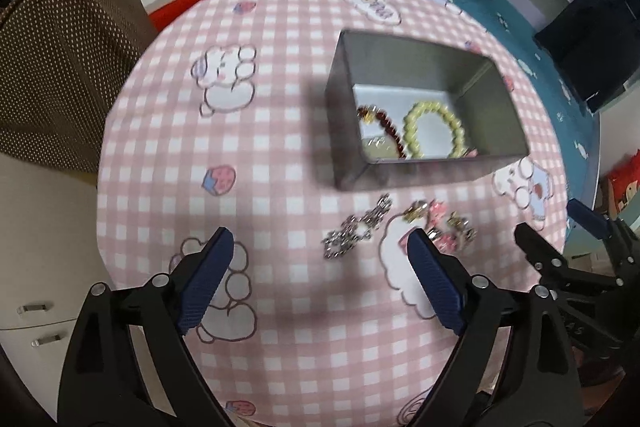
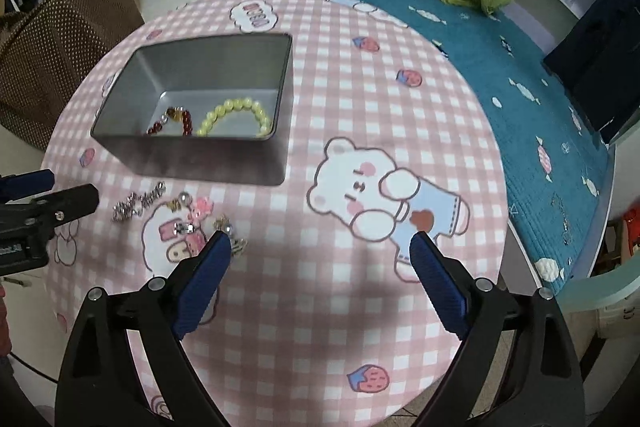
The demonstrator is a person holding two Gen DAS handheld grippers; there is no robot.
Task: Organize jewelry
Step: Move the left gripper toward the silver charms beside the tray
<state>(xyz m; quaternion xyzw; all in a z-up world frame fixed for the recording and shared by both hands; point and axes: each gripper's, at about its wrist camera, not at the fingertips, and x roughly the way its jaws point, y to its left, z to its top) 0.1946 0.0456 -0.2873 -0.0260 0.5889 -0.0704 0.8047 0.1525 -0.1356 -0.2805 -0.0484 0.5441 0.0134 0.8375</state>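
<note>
My desk (image 1: 280, 131) carries the metal tin (image 1: 505, 107), already holding a yellow bead bracelet (image 1: 434, 129) and a dark red one (image 1: 386, 125). Loose pieces lie just before it: the silver chain (image 1: 354, 231), stretched aslant, sits ahead between my left claw (image 1: 320, 247) fingers; hair clips (image 2: 188, 223) lie nearer my right claw (image 2: 320, 247). Both claws gape wide, empty.

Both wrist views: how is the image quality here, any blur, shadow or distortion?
Left wrist view: motion-smeared, silver chain and charms soft; fisheye bends the metal tin. Right wrist view: sharper, yellow bead bracelet readable; a dark shadow lies on the checked tablecloth between the fingers.
</note>
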